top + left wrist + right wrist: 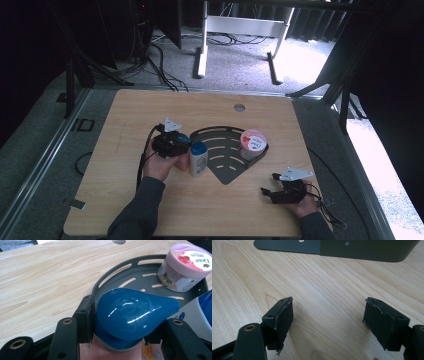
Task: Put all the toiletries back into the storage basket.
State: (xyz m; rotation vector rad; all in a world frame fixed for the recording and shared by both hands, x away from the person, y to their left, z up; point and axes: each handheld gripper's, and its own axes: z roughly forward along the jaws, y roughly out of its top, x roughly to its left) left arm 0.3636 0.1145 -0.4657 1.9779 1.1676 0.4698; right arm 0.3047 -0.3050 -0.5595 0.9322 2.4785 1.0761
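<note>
My left gripper (172, 142) is shut on the blue teardrop cap (132, 312) of a pink bottle (183, 161) that stands upright at the left edge of the dark grey fan-shaped tray (225, 161). Right beside it stands a white bottle (198, 159) with a blue cap; whether the two touch is unclear. A pink-lidded Dove jar (186, 267) sits in the tray's (120, 277) far right corner. My right gripper (269, 184) hovers open over bare wood near the front right of the table, jaws wide apart (328, 320), with the tray's wall (362, 248) ahead of it.
The wooden table (150, 110) has a round cable hole (239, 107) at its far middle. Cables trail from both grippers. Beyond the table lie a grey carpet, floor cables and a white desk frame (240, 30).
</note>
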